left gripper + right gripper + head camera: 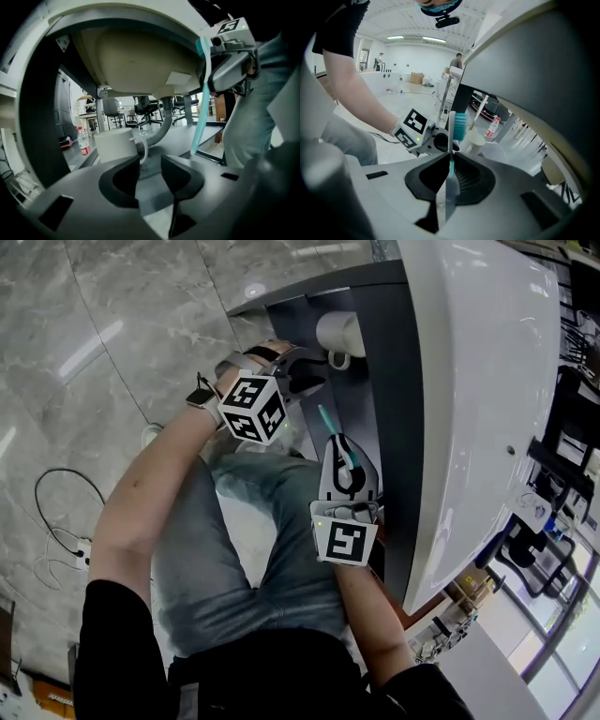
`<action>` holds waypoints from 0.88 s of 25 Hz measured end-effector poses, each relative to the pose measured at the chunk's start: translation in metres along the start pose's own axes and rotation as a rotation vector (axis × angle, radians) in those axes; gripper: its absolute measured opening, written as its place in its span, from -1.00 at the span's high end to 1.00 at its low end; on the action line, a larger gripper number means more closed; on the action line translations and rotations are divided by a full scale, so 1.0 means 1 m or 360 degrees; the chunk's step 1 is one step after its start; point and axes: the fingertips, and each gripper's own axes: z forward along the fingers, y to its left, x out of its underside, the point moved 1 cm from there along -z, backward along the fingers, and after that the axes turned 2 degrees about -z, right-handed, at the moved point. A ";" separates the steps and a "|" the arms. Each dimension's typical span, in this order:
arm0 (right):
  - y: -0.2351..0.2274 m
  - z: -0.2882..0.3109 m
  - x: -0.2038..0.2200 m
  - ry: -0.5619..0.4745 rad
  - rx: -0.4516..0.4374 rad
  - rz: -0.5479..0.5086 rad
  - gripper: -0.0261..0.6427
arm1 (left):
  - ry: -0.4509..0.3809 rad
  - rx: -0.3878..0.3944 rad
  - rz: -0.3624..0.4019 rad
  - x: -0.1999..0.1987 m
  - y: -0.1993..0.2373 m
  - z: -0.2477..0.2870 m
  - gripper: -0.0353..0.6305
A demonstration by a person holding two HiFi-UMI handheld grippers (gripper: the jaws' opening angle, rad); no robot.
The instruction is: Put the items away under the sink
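Scene: a person crouches on a marble floor (122,324) before a white sink (469,381), both arms reaching toward the dark shelf (187,138) beneath it.
Left gripper (150,171): released, its jaws standing apart with nothing between the pads.
Mug (115,145): white and upright on the shelf, just past the left gripper's tips at 11 o'clock in the left gripper view, handle turned toward the grey drain pipe (164,126) beside it.
Right gripper (451,168): clenched on the handle of a teal toothbrush (451,136).
Toothbrush: upright in the right gripper view, bristle head at 12 o'clock above the jaws; in the head view it juts from the gripper toward 11 o'clock, off the shelf and short of the mug.
Spacing: in the head view, the left gripper sits at 11 o'clock from the right, the two apart.
Background: a water bottle (83,140) stands on the floor beyond the shelf, at 9 o'clock from the mug.
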 end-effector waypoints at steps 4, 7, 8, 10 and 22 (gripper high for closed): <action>0.006 0.002 -0.007 0.0019 0.0002 -0.0055 0.77 | 0.0093 -0.0101 -0.0143 0.008 -0.003 -0.052 0.47; 0.012 0.001 -0.017 0.0028 -0.0006 -0.0063 0.77 | 0.0150 -0.0202 -0.0241 0.004 -0.006 -0.099 0.47; 0.013 0.000 -0.021 0.0021 -0.0004 -0.0059 0.77 | 0.0163 -0.0245 -0.0271 0.000 -0.006 -0.115 0.47; 0.015 0.000 -0.027 -0.0003 0.0012 -0.0046 0.77 | 0.0172 -0.0332 -0.0336 -0.010 -0.006 -0.146 0.48; 0.001 -0.008 -0.071 -0.0088 0.0232 -0.0232 0.77 | 0.0168 -0.0703 -0.0732 -0.070 -0.049 -0.297 0.78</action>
